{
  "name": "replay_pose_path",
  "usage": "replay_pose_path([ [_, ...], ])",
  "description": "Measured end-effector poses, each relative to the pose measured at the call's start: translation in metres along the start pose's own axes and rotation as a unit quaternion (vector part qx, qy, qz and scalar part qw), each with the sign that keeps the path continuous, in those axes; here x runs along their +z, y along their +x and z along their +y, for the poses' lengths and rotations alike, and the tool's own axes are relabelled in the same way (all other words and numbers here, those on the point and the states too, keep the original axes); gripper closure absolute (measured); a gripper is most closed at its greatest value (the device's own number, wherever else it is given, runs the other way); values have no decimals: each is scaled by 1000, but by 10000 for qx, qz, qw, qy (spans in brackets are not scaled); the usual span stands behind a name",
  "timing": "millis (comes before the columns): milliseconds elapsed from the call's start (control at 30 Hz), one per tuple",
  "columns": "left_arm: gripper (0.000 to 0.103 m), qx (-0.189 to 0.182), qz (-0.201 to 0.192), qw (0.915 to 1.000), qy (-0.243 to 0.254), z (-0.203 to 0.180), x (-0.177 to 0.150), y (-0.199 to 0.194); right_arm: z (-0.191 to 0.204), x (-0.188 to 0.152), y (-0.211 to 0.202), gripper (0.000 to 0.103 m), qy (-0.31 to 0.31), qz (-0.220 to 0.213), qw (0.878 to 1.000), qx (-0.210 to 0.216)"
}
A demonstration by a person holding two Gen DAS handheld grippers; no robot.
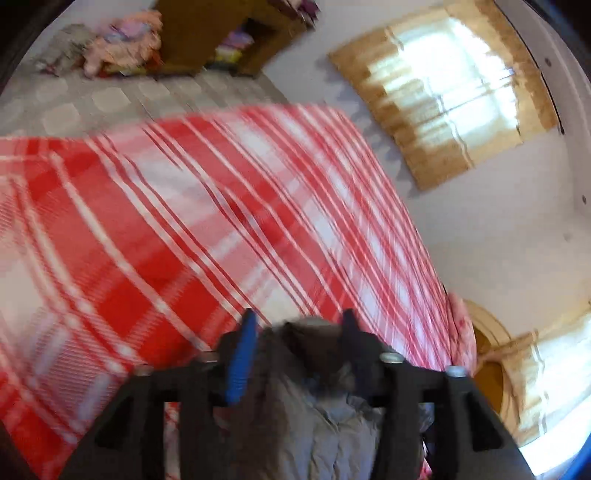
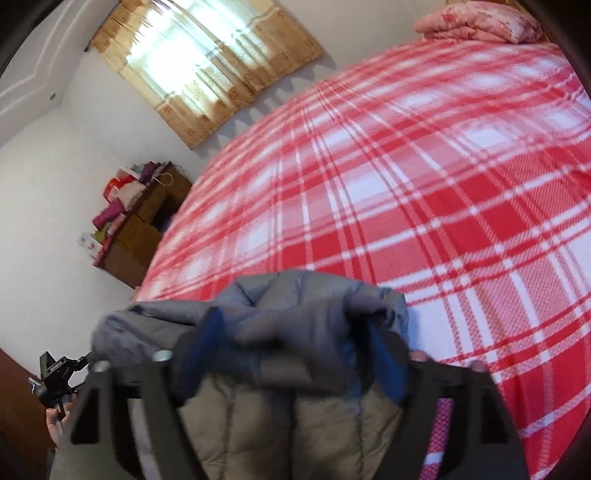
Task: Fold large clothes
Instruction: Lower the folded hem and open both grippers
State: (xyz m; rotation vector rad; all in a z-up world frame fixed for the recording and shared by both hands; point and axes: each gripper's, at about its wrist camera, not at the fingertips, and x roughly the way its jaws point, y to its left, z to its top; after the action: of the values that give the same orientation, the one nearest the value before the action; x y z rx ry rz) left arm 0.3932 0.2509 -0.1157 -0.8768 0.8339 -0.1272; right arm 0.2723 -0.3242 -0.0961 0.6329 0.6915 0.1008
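The red plaid bed cover (image 2: 424, 206) lay wide and bare, giving free room. A pink folded quilt (image 2: 480, 22) blocked its far end, and stacked cardboard boxes (image 2: 144, 229) stood beside the bed.

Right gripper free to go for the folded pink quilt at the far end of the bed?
Probably not: the right gripper is shut on the grey jacket, and the pink quilt lies across the plaid bed.

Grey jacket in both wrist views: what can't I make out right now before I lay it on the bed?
- Grey jacket: right wrist view, lower part cut off by the bottom edge; sleeves and hem unseen.
- Left gripper: fabric bunched between the fingers, motion blur hides how much is caught.
- Right gripper: fabric drapes over the fingertips, hiding the contact.
- Red plaid bedspread: left wrist view, blurred.
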Motion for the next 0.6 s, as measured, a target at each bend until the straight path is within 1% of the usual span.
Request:
replay_pose_path([
  [33,49,141,-125,9998,-1,-1,3,-10,4,4,-12,15,-35,-97,9999,24],
  [67,48,312,-208,9992,108,-5,3,-20,8,7,-23,15,-96,-213,9997,37],
  [100,48,469,-223,9982,291,-8,3,-25,14,9,-37,15,-219,-341,9991,-81],
  [133,48,732,-203,9946,704,-21,-2,-27,21,10,-46,17,-373,-416,9982,-232],
  [167,48,989,-156,9878,1196,-35,-10,-27,34,10,-57,19,-662,-489,9961,-316],
  [200,48,1232,-114,9767,1753,-55,-25,-25,48,9,-62,29,-933,-469,9940,-337],
  [233,48,1318,-97,9690,2086,-66,-36,-23,65,6,-61,43,-1185,-364,9916,-375],
  [267,48,1341,-65,9600,2459,-83,-54,-18,80,3,-55,50,-1406,-229,9890,-410],
  [300,48,1313,-18,9541,2692,-96,-68,-14,98,-1,-48,69,-1621,-90,9858,-440],
  [333,48,1253,74,9462,2982,-116,-89,-3,114,-6,-38,81,-1785,18,9831,-415],
  [400,48,1190,185,9386,3232,-140,-113,15,137,-15,-20,82,-2011,96,9789,-351],
  [433,48,1146,276,9339,3377,-153,-126,27,152,-20,-4,82,-2130,85,9758,-485],
  [467,48,1098,348,9299,3494,-163,-136,39,156,-22,8,82,-2105,122,9759,-565],
  [500,48,1061,383,9271,3575,-172,-145,53,158,-23,23,82,-2003,219,9779,-556],
  [567,48,1207,366,9203,3702,-180,-155,75,154,-25,54,82,-1903,419,9792,-563],
  [600,48,1355,325,9142,3806,-182,-159,86,150,-26,65,82,-1909,465,9783,-664],
])
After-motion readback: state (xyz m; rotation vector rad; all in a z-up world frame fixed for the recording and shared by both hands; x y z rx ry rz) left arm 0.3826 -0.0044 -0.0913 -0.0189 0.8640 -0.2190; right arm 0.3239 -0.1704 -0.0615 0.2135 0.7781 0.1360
